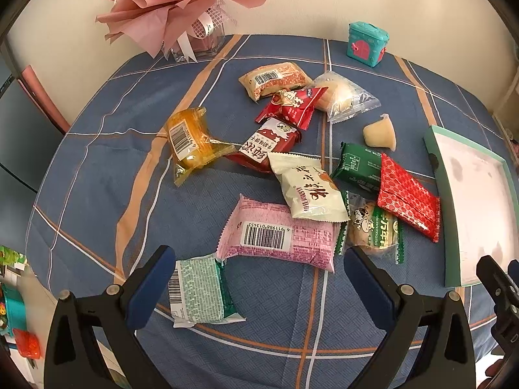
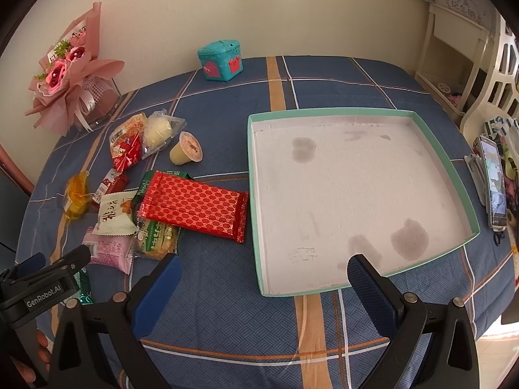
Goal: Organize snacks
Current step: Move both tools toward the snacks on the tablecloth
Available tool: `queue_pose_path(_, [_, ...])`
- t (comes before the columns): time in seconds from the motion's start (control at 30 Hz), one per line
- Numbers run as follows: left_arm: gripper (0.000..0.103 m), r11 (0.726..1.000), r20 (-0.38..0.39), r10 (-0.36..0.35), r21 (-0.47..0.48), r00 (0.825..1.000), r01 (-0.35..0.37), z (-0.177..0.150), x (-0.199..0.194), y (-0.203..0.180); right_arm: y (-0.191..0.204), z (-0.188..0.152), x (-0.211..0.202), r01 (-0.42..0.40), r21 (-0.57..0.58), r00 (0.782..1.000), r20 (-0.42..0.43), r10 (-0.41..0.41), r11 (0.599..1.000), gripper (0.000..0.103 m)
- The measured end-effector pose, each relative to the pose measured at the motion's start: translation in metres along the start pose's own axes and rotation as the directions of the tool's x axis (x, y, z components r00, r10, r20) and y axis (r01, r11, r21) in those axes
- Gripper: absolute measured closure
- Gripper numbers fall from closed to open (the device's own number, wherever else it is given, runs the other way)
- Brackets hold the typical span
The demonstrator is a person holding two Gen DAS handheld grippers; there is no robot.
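Note:
Several snack packets lie in a loose pile on the blue plaid tablecloth. In the left wrist view I see a pink packet (image 1: pixel 282 231), a green-and-white packet (image 1: pixel 201 291), a white packet (image 1: pixel 308 188), a red patterned packet (image 1: pixel 408 197), an orange packet (image 1: pixel 188 139) and a jelly cup (image 1: pixel 379 133). My left gripper (image 1: pixel 259 278) is open and empty, just in front of the pink and green-and-white packets. My right gripper (image 2: pixel 264 278) is open and empty over the near edge of the empty teal-rimmed white box (image 2: pixel 356 111). The red patterned packet (image 2: pixel 194 206) lies left of the box.
A pink paper bouquet in a glass vase (image 1: pixel 181 9) stands at the table's back left. A small teal toy chest (image 2: pixel 220 60) sits at the back. A phone (image 2: pixel 493 178) lies right of the box. White shelving (image 2: pixel 454 52) stands beyond the table's right edge.

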State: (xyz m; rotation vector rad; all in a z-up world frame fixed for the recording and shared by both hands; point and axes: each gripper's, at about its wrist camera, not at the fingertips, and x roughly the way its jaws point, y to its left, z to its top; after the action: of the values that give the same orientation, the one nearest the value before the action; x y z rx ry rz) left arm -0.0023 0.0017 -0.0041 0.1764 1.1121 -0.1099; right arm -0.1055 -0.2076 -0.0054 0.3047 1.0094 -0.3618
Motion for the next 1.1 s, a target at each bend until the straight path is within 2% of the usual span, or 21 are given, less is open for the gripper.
queue_pose_path(0.9, [0.0,0.999,0.005,-0.042,-0.024,0.999,0.042,-0.003,0.002,0.0,0.003,0.0,0.001,-0.003,0.004,1.0,-0.002,0.003,1.0,0.0])
queue_pose_path(1.0, [0.0,0.994,0.023,-0.082,-0.072,0.996,0.083,-0.004,-0.001,0.008,0.011,0.001,0.001,-0.018,0.001,1.0,0.002,0.018,1.0,0.0])
queue_pose_path(1.1, [0.0,0.984,0.055,-0.085,-0.151,0.995,0.093,-0.004,-0.006,0.029,0.024,0.003,0.002,-0.074,0.005,0.997,0.002,0.074,0.997,0.0])
